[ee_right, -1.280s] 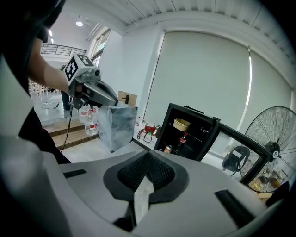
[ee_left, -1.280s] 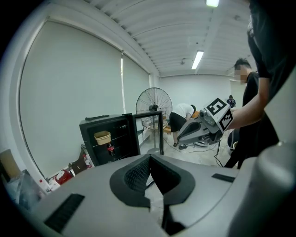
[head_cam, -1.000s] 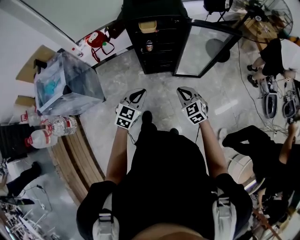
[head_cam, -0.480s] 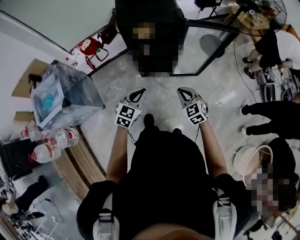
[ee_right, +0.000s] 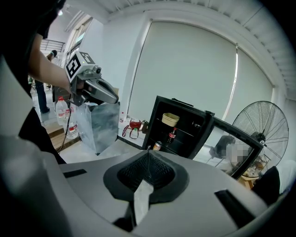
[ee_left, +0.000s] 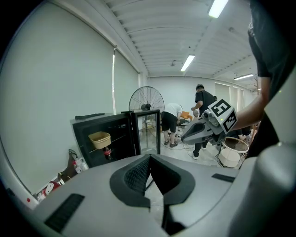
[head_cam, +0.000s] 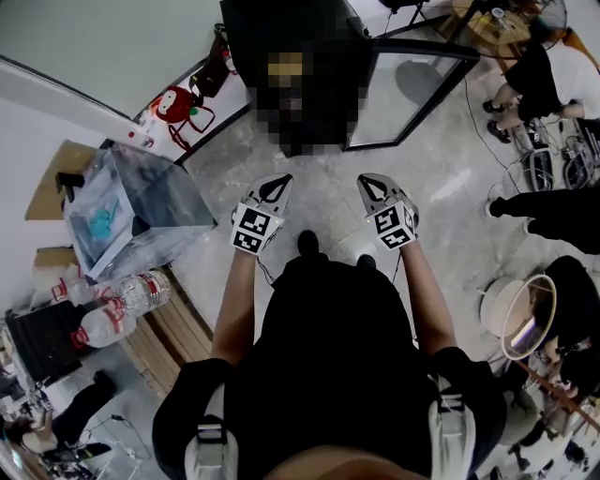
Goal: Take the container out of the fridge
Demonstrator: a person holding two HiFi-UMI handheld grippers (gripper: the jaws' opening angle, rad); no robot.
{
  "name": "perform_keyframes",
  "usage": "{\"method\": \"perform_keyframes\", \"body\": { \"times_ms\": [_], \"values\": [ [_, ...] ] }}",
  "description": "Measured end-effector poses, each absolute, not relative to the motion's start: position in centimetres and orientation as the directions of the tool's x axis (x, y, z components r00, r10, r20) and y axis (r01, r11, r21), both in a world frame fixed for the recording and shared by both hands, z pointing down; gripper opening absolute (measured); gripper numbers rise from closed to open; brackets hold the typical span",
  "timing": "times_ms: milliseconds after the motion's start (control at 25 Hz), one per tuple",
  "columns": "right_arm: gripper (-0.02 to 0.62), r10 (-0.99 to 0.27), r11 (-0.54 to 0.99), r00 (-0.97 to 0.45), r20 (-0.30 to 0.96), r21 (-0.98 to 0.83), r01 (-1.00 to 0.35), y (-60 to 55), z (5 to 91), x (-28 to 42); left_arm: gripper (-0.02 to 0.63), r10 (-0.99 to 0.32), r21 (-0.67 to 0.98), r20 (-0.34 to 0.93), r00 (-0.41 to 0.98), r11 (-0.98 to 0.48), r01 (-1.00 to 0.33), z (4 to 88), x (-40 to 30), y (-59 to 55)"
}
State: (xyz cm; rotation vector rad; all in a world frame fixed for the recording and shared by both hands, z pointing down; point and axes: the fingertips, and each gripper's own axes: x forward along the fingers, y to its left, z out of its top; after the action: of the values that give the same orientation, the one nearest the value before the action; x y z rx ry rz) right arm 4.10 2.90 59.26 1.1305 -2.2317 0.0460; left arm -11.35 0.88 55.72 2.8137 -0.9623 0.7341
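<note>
A black fridge point(head_cam: 253, 23) stands on the floor ahead with its glass door point(head_cam: 405, 82) swung open to the right. Its inside is mosaicked in the head view. In the gripper views a tan container point(ee_left: 100, 139) point(ee_right: 170, 119) sits on the top shelf, a cola bottle point(ee_right: 172, 135) below it and a can point(ee_right: 157, 146) lower down. My left gripper point(head_cam: 273, 191) and right gripper point(head_cam: 372, 191) are held side by side at waist height, well short of the fridge. Both are shut and hold nothing.
A clear plastic box point(head_cam: 131, 202) stands at the left, with water bottles point(head_cam: 122, 300) and wooden boards point(head_cam: 173, 323) beside it. A red bag point(head_cam: 178, 103) lies against the wall. People point(head_cam: 553, 216), a white basket point(head_cam: 516, 314) and a standing fan point(ee_right: 264, 129) are at the right.
The floor and the clear box have slid down the head view as I step closer to the fridge. Both grippers keep their pose. People at the right have shifted.
</note>
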Motion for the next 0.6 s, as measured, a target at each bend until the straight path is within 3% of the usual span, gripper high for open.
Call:
{"method": "perform_keyframes", "body": {
  "times_ms": [600],
  "values": [
    [0.000, -0.758, 0.542, -0.357, 0.546, 0.221, -0.811, 0.3, 60.1, -0.1, 0.018, -0.477, -0.086, 0.473, 0.741, -0.862, -0.500, 56.5, -15.8, -3.2]
  ]
}}
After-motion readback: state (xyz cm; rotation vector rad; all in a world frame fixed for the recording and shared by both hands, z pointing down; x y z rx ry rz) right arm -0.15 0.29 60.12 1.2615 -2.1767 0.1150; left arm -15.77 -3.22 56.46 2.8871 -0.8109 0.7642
